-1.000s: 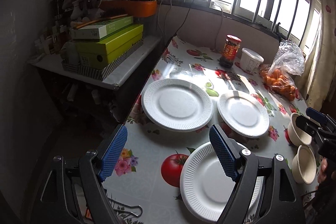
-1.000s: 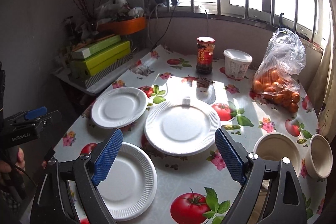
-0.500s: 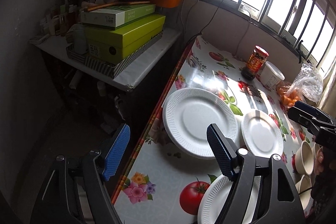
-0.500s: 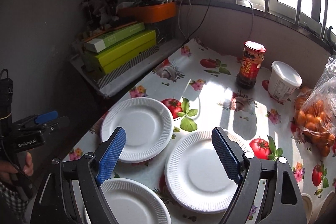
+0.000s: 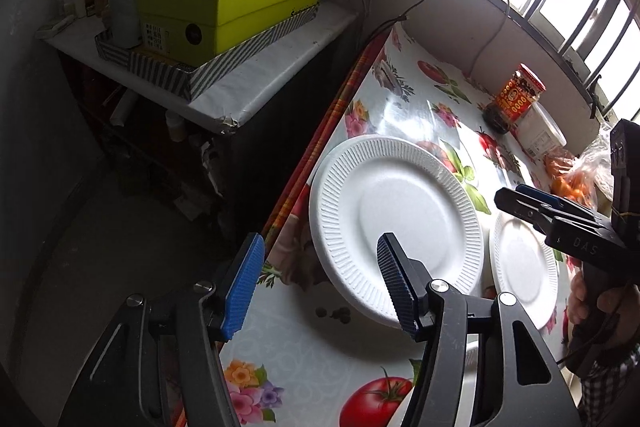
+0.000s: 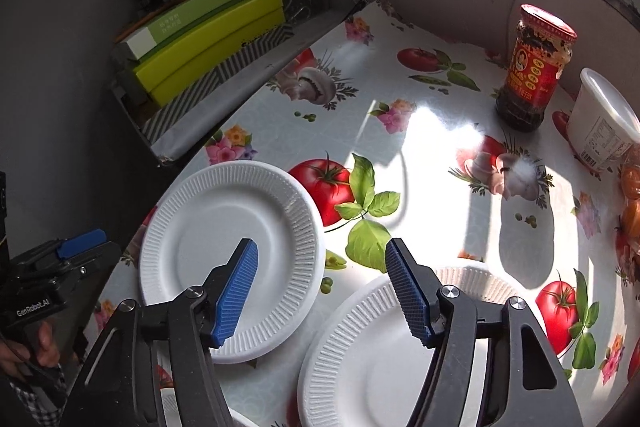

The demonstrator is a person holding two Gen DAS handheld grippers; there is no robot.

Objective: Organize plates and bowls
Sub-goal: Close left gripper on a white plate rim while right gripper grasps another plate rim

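Left wrist view: the left gripper point(image 5: 320, 283) hangs over the near rim of a big white plate point(image 5: 394, 223). Its blue pads stand partly apart, and they have just been closing in. Nothing is squeezed between them; one pad is over the table edge and the other over the plate's rim. The plate lies flat on the table point(image 5: 312, 359), close to its left edge (the cloth has tomatoes and flowers on it). A second white plate point(image 5: 520, 279) lies just beside it on the right, and the right gripper point(image 5: 516, 197) reaches in above that one.

From the right wrist view, the right gripper point(image 6: 320, 285) is also partly apart and has just been closing in, with nothing held. Below it sit the two plates side by side. A red sauce jar point(image 6: 532, 67) and a white tub point(image 6: 602, 121) stand far back by the wall.
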